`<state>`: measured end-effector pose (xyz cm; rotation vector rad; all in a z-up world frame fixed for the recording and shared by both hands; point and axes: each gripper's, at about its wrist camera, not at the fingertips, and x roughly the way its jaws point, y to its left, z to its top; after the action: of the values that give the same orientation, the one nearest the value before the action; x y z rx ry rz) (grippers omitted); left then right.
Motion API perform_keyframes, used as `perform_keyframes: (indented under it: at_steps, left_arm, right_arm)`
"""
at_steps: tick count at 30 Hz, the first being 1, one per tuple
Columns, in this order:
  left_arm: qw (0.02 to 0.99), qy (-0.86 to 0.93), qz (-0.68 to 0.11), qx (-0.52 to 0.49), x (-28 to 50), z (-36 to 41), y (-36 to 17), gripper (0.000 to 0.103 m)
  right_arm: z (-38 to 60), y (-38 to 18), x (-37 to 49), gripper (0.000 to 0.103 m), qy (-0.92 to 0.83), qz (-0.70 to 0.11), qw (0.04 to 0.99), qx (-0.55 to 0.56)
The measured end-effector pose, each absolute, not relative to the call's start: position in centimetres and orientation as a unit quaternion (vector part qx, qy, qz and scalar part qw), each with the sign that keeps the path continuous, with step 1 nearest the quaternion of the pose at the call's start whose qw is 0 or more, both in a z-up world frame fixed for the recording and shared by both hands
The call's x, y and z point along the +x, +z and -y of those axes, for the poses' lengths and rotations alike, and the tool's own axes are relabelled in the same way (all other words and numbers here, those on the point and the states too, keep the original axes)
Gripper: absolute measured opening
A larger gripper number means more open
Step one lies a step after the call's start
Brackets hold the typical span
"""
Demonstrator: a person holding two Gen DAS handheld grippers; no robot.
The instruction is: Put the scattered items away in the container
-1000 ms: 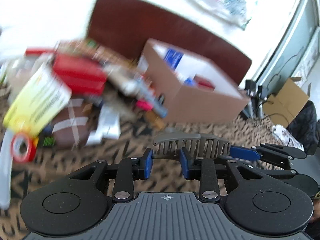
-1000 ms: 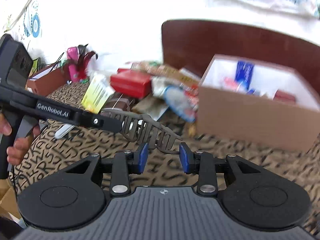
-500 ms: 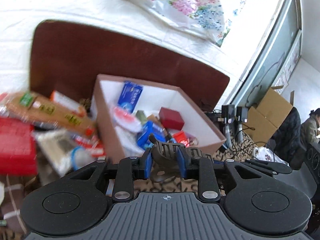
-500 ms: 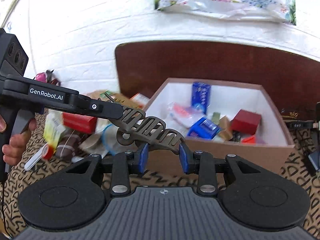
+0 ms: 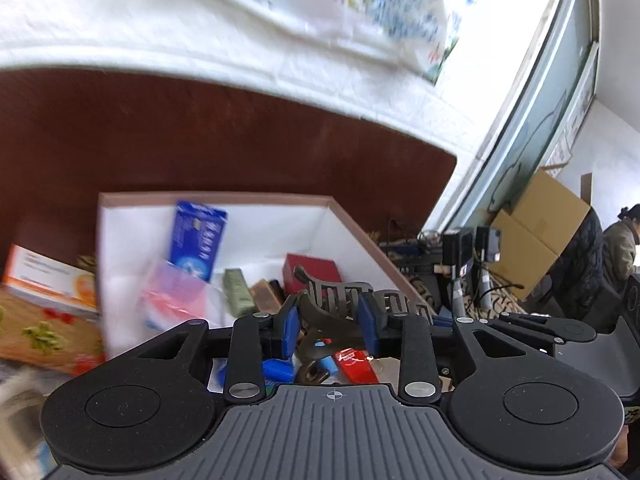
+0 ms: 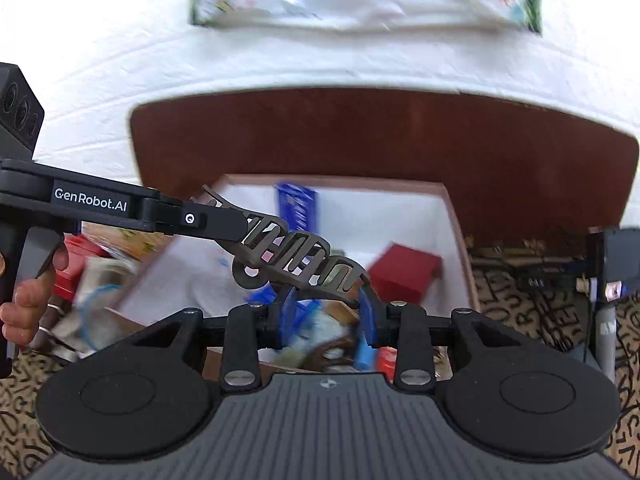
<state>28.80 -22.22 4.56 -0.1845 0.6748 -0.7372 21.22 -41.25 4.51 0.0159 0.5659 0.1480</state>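
Observation:
A grey-brown hair claw clip [image 6: 298,258] hangs in the air over the open cardboard box [image 6: 454,216]. Both grippers hold it. My left gripper [image 5: 330,322] is shut on one end of the clip [image 5: 340,300]. My right gripper [image 6: 327,312] is shut on the other end. The left gripper's fingers [image 6: 200,220] reach in from the left in the right wrist view. The box [image 5: 348,216] holds a blue packet [image 5: 196,238], a red box [image 5: 312,270] and several small items.
A brown headboard [image 6: 380,136] stands behind the box against a white wall. Loose packets and boxes [image 5: 44,280] lie left of the box on a patterned cover [image 6: 520,300]. Cardboard boxes [image 5: 536,216], cables and a seated person [image 5: 620,248] are at the far right.
Both grippers have carried the hair clip from above the patterned cover and the scattered pile to over the box. The view has tilted up and moved closer to the box.

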Motion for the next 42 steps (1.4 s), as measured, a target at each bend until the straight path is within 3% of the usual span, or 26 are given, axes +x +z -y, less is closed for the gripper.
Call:
perform_keyframes:
  at_steps: [2,4,5,6,7,20,35,42]
  left_arm:
    - [0.868,-0.354,-0.335,-0.093,30.0,23.4,3.5,0.045]
    - [0.864,-0.355,-0.346,-0.094,31.1,24.2,2.4,0.053]
    - [0.864,-0.349,-0.352,-0.093,31.3,24.4,1.9,0.074]
    - [0.867,-0.335,-0.357,-0.092,31.4,24.5,1.5,0.099]
    - [0.876,-0.312,-0.356,-0.092,31.2,24.5,1.3,0.103]
    - [0.911,-0.274,-0.291,-0.101,25.0,19.1,3.6,0.103]
    - [0.951,-0.201,-0.231,-0.049,9.4,15.2,5.7,0.103]
    - [0.953,-0.214,-0.211,-0.034,5.6,14.5,5.3,0.103]
  right_arm:
    - [42.0,3.5,22.0,0.039,0.065,-0.288,0.955,0.011]
    - [42.7,2.6,23.0,0.045,0.058,-0.294,0.954,0.014]
    - [42.9,2.2,23.3,0.069,0.052,-0.294,0.954,0.013]
    - [43.0,2.0,23.4,0.081,0.041,-0.288,0.957,0.01]
    - [43.0,1.9,23.2,0.091,0.03,-0.275,0.961,0.007]
    - [41.2,1.8,17.7,0.102,0.05,-0.262,0.963,0.039]
    - [36.5,6.2,7.0,0.102,0.091,-0.237,0.967,0.03]
    - [35.1,6.4,2.1,0.102,0.087,-0.222,0.971,0.03]
